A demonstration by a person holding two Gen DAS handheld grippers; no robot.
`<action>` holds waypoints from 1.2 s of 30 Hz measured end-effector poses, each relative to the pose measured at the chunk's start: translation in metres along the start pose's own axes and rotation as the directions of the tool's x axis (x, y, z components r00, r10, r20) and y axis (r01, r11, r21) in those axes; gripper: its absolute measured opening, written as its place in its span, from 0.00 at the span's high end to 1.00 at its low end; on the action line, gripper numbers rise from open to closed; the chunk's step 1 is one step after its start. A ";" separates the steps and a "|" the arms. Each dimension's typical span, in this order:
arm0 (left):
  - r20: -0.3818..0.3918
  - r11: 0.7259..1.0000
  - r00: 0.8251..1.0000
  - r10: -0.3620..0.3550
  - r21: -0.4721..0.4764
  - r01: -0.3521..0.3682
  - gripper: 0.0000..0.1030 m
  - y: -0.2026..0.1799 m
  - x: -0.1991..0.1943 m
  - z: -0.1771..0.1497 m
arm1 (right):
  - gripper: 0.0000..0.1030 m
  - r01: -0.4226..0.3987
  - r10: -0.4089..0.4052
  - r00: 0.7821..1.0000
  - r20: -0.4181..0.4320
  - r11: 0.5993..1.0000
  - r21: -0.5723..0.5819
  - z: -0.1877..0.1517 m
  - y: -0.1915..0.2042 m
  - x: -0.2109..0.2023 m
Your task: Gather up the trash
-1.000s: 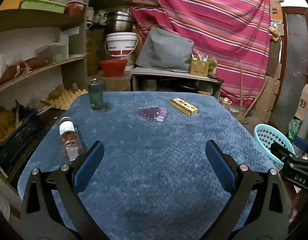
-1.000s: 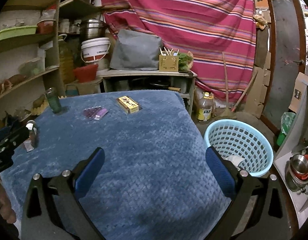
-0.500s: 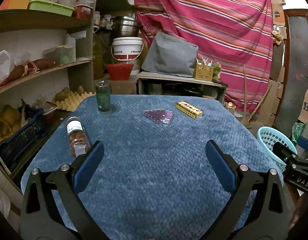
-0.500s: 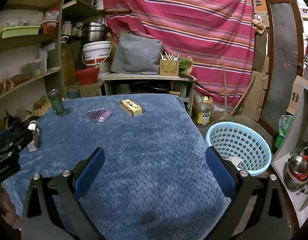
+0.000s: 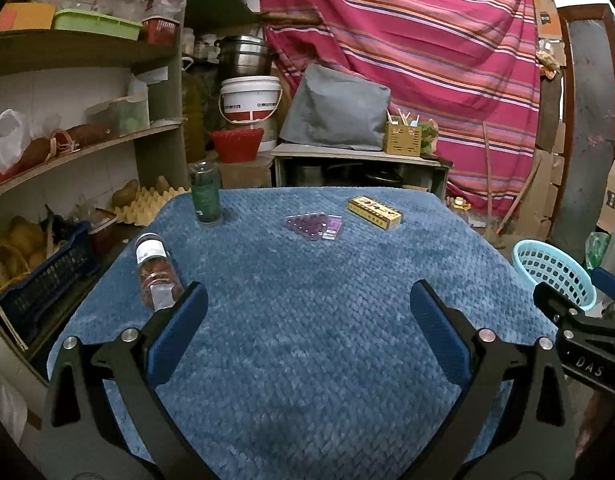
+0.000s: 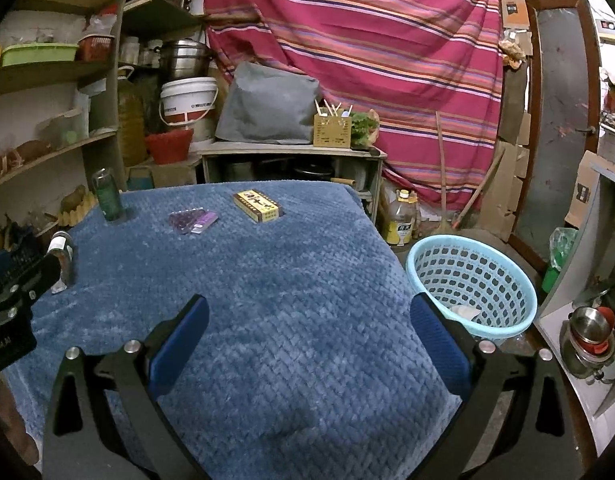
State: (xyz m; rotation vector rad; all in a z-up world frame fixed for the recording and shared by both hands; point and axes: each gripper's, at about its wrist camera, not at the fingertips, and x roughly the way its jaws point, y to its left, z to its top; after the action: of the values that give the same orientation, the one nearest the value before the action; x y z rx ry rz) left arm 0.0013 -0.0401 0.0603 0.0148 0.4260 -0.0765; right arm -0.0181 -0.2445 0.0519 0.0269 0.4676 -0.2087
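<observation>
On the blue cloth table (image 5: 307, 280) lie a clear bottle on its side (image 5: 155, 270) at the left, an upright green bottle (image 5: 205, 198), a purple blister pack (image 5: 313, 226) and a yellow box (image 5: 373, 212) at the far side. My left gripper (image 5: 307, 320) is open and empty over the near table. My right gripper (image 6: 307, 324) is open and empty, also over the near table. The box (image 6: 257, 206), blister pack (image 6: 191, 220) and green bottle (image 6: 107, 194) also show in the right wrist view. A light blue basket (image 6: 471, 284) stands on the floor right of the table.
Shelves (image 5: 79, 152) with produce, egg trays and a blue crate stand left of the table. A low cabinet (image 5: 359, 168) with a grey bag and a striped curtain are behind. A counter with metal pots (image 6: 587, 332) is at the far right.
Both grippers have tilted up and drawn back slightly; the objects sit lower and a little nearer in view. Both jaws stay open and empty.
</observation>
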 end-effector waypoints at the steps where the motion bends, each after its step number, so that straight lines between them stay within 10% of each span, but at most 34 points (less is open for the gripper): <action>1: -0.002 1.000 1.000 -0.001 -0.001 0.001 0.05 0.001 0.000 -0.001 | 0.04 0.002 -0.002 1.000 0.002 1.000 -0.003 0.000 0.001 -0.001; 36: -0.002 1.000 1.000 0.010 0.017 -0.010 0.05 0.010 0.001 -0.011 | 0.05 -0.029 0.029 0.999 0.021 1.000 0.001 -0.012 0.012 -0.004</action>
State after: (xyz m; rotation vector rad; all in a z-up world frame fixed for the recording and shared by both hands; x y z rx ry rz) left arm -0.0019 -0.0303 0.0499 0.0334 0.4274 -0.0699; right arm -0.0245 -0.2315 0.0426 0.0329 0.4458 -0.1806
